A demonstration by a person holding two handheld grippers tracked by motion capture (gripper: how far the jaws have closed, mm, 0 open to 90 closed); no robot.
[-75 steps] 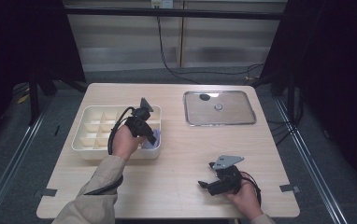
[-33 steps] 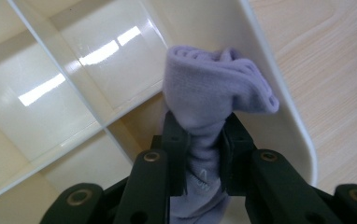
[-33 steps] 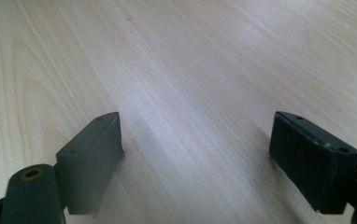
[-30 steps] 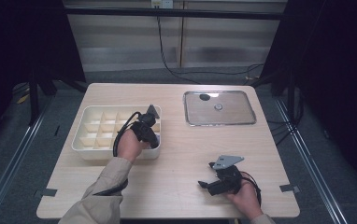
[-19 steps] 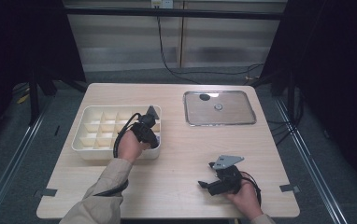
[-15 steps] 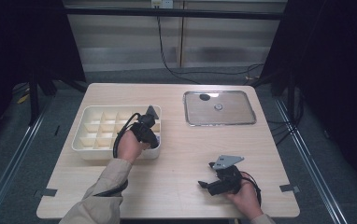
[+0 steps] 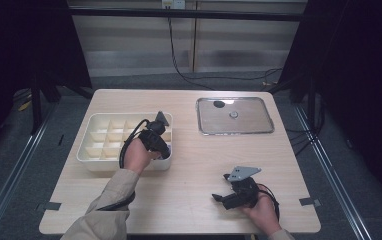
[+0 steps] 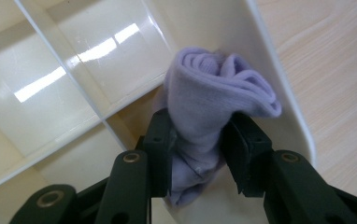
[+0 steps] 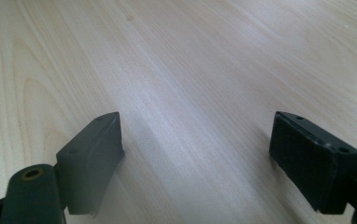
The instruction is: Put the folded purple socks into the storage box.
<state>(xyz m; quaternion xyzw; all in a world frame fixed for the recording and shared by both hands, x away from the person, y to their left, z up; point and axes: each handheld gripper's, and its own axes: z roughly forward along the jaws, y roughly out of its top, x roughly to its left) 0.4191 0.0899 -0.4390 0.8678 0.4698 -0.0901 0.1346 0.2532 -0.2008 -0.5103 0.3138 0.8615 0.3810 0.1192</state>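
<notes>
A rolled pale purple sock [image 8: 214,107] stands in the near right corner compartment of a cream divided tray [image 7: 96,160]. My left gripper [image 8: 197,140] points down into that compartment. Its pads still touch both sides of the sock and pinch it slightly, though the jaws have just been opening. From above, the left gripper [image 7: 156,140] sits over the tray's right end with the hand behind it. My right gripper [image 7: 224,199] rests low near the table's front right. In its own view the right gripper [image 9: 195,154] stands open over bare wood.
A flat metal tray [image 7: 234,116] lies at the table's far right with a small round piece on it. The cream tray's wall [image 8: 279,93] runs close beside the sock. Pale wood tabletop [image 7: 199,160] lies between the two hands.
Since the earliest frame the left gripper has dipped deeper into the tray's corner, and the purple sock beside it is now hidden from above. The right hand has not moved.
</notes>
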